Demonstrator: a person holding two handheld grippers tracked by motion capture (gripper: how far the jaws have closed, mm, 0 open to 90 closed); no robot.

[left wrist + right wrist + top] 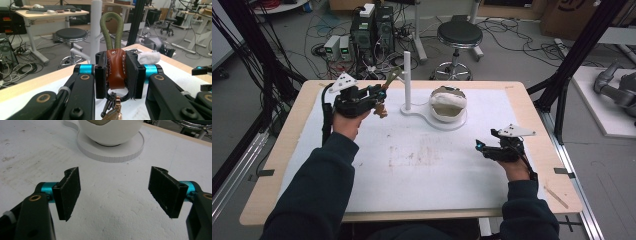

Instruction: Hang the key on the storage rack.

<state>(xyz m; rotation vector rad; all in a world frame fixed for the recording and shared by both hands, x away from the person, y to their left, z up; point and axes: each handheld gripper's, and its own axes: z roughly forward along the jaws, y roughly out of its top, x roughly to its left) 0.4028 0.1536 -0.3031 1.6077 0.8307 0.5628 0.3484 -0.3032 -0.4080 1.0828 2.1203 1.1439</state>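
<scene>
— Where's the keychain sitting for you right now?

— I've got the keychain [115, 68] pinched between the pads of my left tongs [116, 72]. The pads press on both sides of its brown leather strap, so those tongs are narrow and closed on it. The olive cord loop [111, 30] stands upright above the pads, and the metal ring with the brass clip [113, 108] hangs below them.

— And relative to the white post?

— From the high view, the keychain [382, 97] is held up off the bench, just beside the white post [407, 77], on its left. The cord loop tilts toward the post, near it, but I cannot tell whether it touches. In the left gripper view the post [96, 25] rises directly behind the loop.

— What else is around that post?

— Its flat white base [432, 116] spreads to the right and carries a white bowl [448, 103], close beside the post. All of it stands on the white mat [422, 165] that covers the bench [287, 150].

— Your other hand?

— My right tongs [485, 149] are well apart from the post, to its right and nearer my side of the bench. Their pads [68, 192] stand wide with only bare mat between them, low over it, pointing toward the bowl [110, 132] on its round base.
</scene>
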